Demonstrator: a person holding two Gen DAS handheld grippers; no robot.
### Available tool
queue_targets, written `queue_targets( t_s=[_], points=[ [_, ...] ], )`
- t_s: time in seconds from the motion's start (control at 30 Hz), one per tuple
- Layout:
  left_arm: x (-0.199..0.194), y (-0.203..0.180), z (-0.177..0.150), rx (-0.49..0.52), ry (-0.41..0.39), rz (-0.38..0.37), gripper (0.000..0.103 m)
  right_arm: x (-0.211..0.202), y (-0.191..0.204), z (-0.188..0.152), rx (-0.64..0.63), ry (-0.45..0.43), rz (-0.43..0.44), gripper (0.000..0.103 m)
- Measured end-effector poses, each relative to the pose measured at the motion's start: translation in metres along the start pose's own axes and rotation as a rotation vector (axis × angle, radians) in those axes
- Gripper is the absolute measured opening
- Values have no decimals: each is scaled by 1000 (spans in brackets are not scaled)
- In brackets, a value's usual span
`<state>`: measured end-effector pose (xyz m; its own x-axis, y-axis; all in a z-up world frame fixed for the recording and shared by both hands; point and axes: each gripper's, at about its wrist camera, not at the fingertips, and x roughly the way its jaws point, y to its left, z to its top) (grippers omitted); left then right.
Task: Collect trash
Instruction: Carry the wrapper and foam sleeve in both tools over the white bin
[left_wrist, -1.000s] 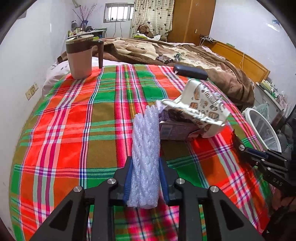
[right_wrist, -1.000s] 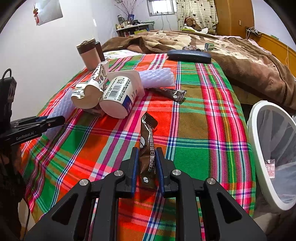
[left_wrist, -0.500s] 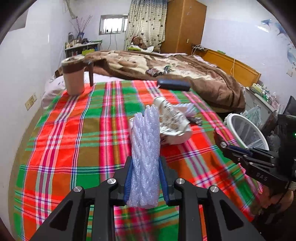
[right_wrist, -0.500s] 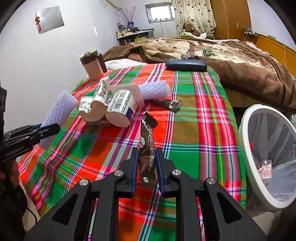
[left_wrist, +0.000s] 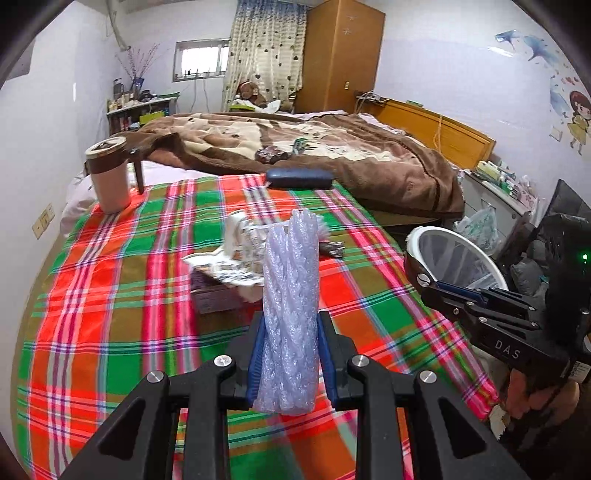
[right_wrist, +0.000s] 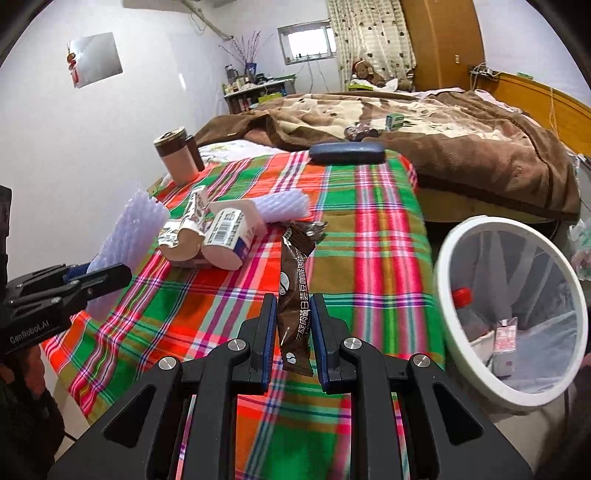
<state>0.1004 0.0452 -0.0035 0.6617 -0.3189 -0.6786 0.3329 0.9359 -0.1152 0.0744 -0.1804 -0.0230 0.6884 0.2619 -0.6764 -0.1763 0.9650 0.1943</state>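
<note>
Left hand-held gripper (left_wrist: 291, 354) is pinching a roll of pale foam netting (left_wrist: 291, 295); blue pads press its sides, the roll stands upright out of the jaws, clear of the plaid cloth (left_wrist: 110, 295). The same roll (right_wrist: 129, 240) shows at the left edge of the right wrist view.

Right hand-held gripper (right_wrist: 293, 332) is clamped on a brown sachet (right_wrist: 295, 288) with white print, jaws nearly together; the sachet's top end sticks up past the fingertips, above the cloth.

On the plaid-covered surface (right_wrist: 369, 221), whether bed or worktop I cannot tell:
- crushed paper cups (right_wrist: 207, 240) on their sides, touching each other, one with a barcode label
- second foam netting roll (right_wrist: 284, 206) lying just behind the cups
- small dark wrapper (right_wrist: 314, 227) near that roll
- dark blue case (right_wrist: 347, 153) at the far edge
- brown-and-pink lidded mug (right_wrist: 177, 155) upright at the far left corner

White-rimmed bin (right_wrist: 458, 350) sits off the right edge of the cloth, lined with a clear bag, already holding a red-capped bottle (right_wrist: 465, 310) and some small packaging. Brown blanket (right_wrist: 461, 147) covers the bed behind.
</note>
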Motion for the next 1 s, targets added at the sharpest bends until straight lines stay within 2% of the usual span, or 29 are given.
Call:
queue_targets(
  t_s=[0.33, 1.0],
  points=[
    [7, -48, 11, 59, -15, -38, 27, -22, -29, 1, 45, -47, -38, 19],
    [54, -154, 36, 174, 12, -181, 27, -42, -102, 1, 172, -77, -174, 19]
  ],
)
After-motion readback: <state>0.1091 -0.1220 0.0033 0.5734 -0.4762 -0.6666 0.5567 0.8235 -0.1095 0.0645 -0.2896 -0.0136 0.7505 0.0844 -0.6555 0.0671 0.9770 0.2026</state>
